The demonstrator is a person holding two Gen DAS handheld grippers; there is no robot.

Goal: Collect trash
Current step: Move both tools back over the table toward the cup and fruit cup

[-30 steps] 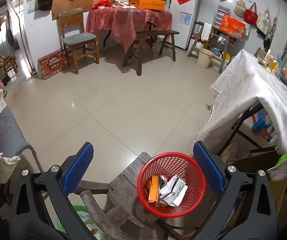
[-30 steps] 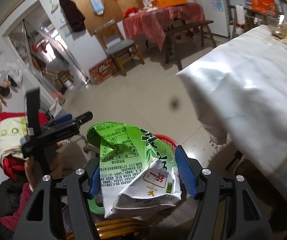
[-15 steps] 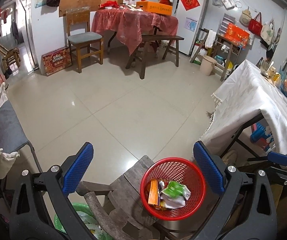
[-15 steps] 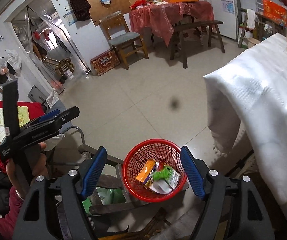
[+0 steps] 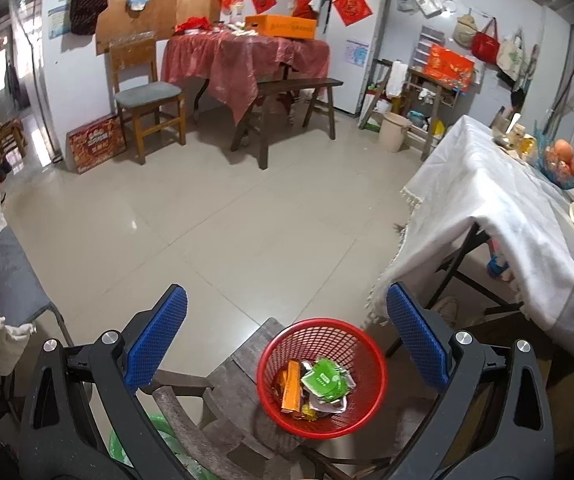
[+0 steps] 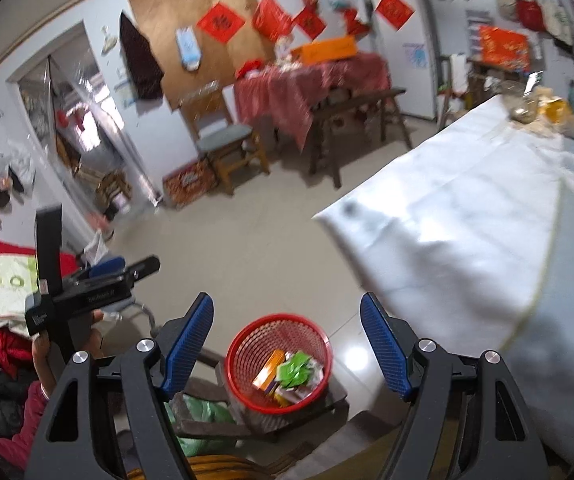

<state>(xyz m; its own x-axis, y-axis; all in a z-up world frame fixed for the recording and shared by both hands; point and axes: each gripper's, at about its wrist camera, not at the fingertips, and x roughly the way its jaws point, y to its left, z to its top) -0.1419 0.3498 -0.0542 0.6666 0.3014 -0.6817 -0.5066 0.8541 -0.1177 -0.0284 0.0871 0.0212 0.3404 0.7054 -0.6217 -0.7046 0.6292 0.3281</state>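
Below my right gripper (image 6: 287, 344), the green wrapper (image 6: 295, 372) lies in the red basket (image 6: 243, 356); my jaws are wide, empty.

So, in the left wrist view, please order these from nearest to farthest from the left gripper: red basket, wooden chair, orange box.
1. Red basket, just below the left gripper.
2. Wooden chair, far left, across the floor.
3. Orange box, on the far table.
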